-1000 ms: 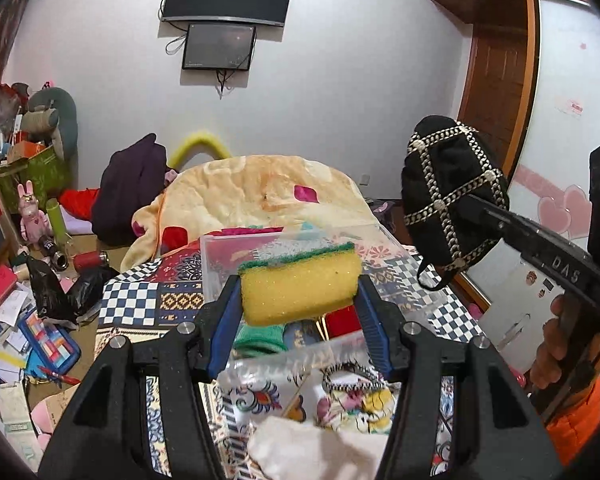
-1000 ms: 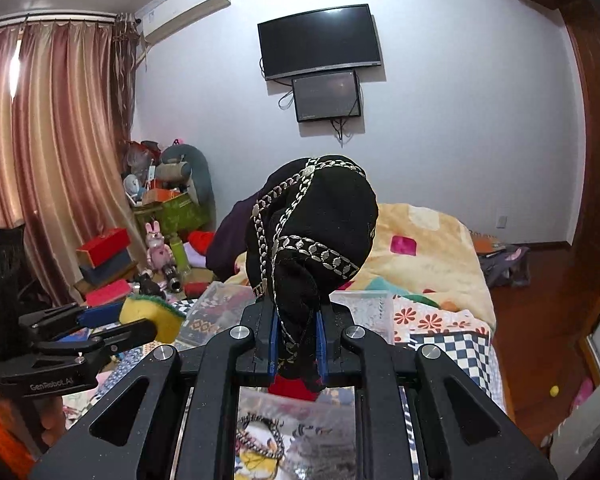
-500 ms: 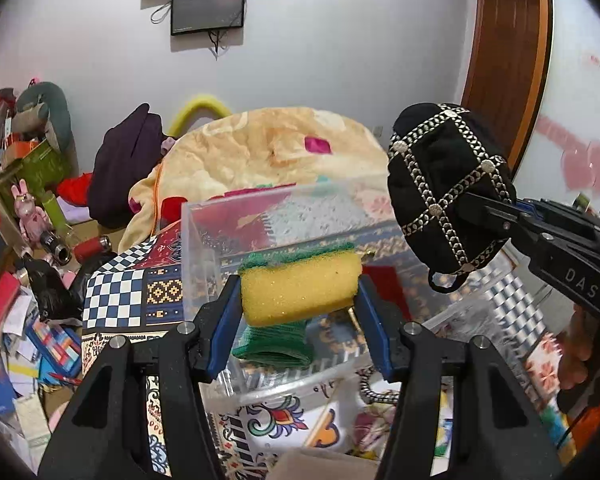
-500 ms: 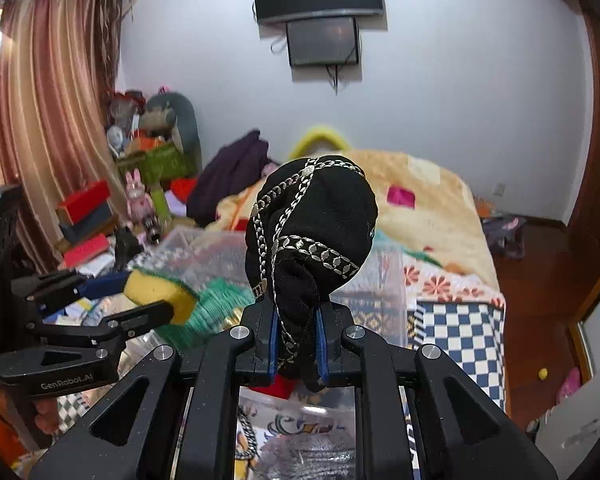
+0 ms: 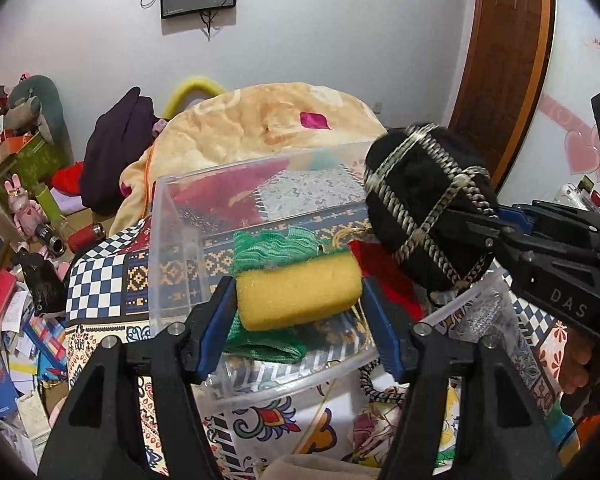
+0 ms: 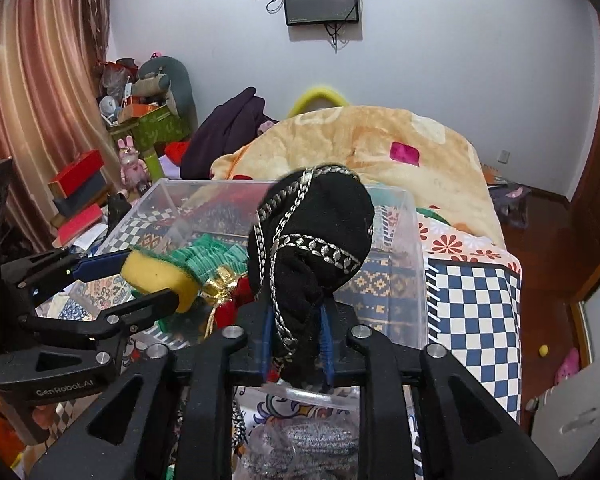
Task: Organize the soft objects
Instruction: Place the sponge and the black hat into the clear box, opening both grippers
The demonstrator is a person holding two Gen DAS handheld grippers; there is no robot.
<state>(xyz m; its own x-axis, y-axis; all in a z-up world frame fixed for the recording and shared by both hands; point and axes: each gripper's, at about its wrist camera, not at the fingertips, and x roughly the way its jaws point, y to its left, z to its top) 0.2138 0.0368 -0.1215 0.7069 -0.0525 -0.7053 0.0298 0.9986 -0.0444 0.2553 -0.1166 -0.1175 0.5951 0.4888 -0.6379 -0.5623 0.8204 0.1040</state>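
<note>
**Sponge and black hat held over clear bin on the bed**

Left gripper (image 5: 298, 300) is clamped on a yellow sponge (image 5: 298, 294) w/ a green scrub side, held over the open clear bin (image 5: 172, 248). Right gripper (image 6: 294, 344) is pinched narrow on the lower end of a black hat (image 6: 312, 236) w/ silver braid trim; hat stands up above the bin's near rim, just right of the sponge, not touching it.

Inside bin: green mesh cloth (image 5: 276, 246) directly under/behind sponge, plus sth red (image 6: 236, 300) and a gold bit (image 6: 218, 284) beside it.

Bin sits on a bed spread (image 6: 472, 308) w/ blue-white checks & patterned bands. Behind it, a heaped peach blanket (image 5: 268, 124), then a dark purple garment (image 5: 116, 144).

Room: pale wall w/ TV (image 6: 320, 0) and cables hanging below; pink-brown curtains (image 6: 40, 80) at left; wood door (image 5: 504, 60) at right. Left corner is cluttered – pink bunny toy (image 6: 132, 164), green box (image 6: 156, 128), red boxes (image 6: 76, 168), papers on floor (image 5: 12, 340). Wood floor right of bed (image 6: 548, 300).
</note>
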